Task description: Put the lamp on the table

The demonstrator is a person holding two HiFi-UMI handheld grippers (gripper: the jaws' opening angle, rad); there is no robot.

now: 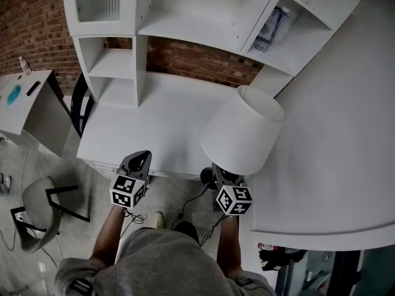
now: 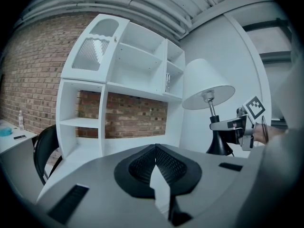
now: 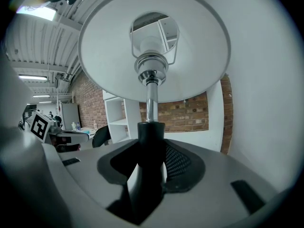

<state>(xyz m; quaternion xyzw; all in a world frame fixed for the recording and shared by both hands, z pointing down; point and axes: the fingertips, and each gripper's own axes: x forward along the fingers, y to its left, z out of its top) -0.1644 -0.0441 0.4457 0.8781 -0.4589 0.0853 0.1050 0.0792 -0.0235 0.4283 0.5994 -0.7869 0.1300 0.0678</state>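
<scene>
The lamp has a white shade (image 1: 244,131) and a black foot (image 1: 207,177). It hangs upright over the front edge of the white table (image 1: 160,122), at the table's right end. My right gripper (image 1: 221,176) is shut on the lamp's black neck (image 3: 150,141), with the shade (image 3: 190,46) filling the right gripper view above the jaws. My left gripper (image 1: 137,163) is at the table's front edge, to the left of the lamp, shut with nothing in it; its pads (image 2: 155,148) meet. The left gripper view shows the lamp (image 2: 206,87) at the right.
A white shelf unit (image 1: 185,11) stands on the table's back, with a bottle (image 1: 271,26) on a right-hand shelf. A white curved wall (image 1: 345,134) is close on the right. A black chair (image 1: 78,103), a grey chair (image 1: 37,208) and a side table (image 1: 24,100) stand to the left. The lamp's cord (image 1: 191,205) trails on the floor.
</scene>
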